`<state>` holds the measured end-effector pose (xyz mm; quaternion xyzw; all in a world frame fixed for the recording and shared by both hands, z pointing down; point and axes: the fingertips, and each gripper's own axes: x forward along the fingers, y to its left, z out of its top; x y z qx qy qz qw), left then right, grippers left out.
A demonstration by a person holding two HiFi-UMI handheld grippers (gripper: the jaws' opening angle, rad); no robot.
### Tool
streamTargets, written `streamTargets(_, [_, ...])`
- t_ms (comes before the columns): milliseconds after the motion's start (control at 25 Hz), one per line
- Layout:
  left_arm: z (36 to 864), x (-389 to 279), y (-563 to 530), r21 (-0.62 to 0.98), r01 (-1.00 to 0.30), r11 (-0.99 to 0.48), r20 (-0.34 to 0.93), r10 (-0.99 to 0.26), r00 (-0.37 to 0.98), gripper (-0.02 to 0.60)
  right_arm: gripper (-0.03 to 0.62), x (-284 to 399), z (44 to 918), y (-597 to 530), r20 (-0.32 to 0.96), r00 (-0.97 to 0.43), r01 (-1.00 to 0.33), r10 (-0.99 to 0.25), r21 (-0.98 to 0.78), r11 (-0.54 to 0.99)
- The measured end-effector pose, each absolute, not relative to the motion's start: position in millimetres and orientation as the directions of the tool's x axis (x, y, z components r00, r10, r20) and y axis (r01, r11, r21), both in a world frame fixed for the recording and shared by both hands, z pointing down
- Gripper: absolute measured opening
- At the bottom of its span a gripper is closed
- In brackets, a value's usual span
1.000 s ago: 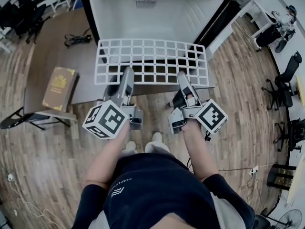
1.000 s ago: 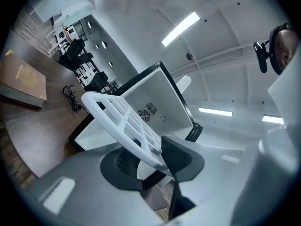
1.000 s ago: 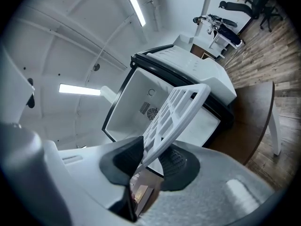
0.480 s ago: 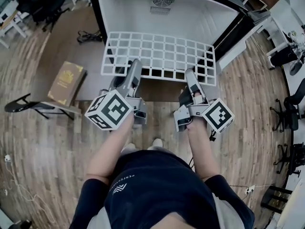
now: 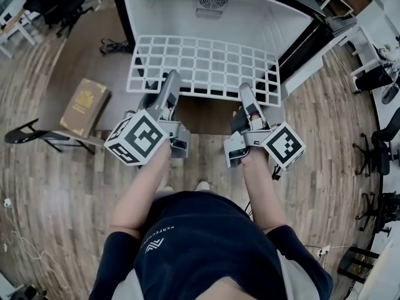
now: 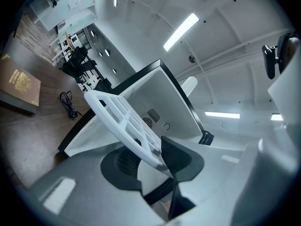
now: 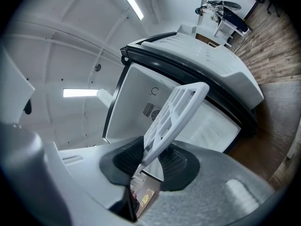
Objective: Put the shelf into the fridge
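Note:
The shelf (image 5: 203,67) is a white plastic grid held about level in front of the open fridge (image 5: 187,17), whose white inside has a round fan grille at the back. My left gripper (image 5: 169,82) is shut on the shelf's near edge at the left, and my right gripper (image 5: 245,92) is shut on the same edge at the right. In the left gripper view the shelf (image 6: 123,121) runs edge-on between the dark pads of the left gripper (image 6: 149,155). In the right gripper view the shelf (image 7: 176,108) rises from the right gripper (image 7: 151,160) toward the fridge (image 7: 136,102).
The fridge's black-edged door (image 5: 304,37) stands open at the right. A brown book (image 5: 83,107) lies on a low brown surface at the left, and a black cable (image 5: 115,45) is coiled beyond it. Office chairs (image 5: 375,74) stand far right. The floor is wood planks.
Both grippers have carried the shelf forward and a little up toward the fridge; its far edge now overlaps the fridge's opening. Both grips are unchanged.

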<state>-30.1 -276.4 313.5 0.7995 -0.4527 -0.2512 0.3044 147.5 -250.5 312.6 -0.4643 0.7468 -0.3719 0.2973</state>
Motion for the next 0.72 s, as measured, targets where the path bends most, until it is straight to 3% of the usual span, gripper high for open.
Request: streamTargets(720, [309.4,-30.8,-276.3,0.754,-0.542,-0.371,-0.112,-0.886,0.45,0.13,0.091,147.8,307.3,-251.4,-0.095,-0.402,-0.455,-0.911,-0.842,0.289])
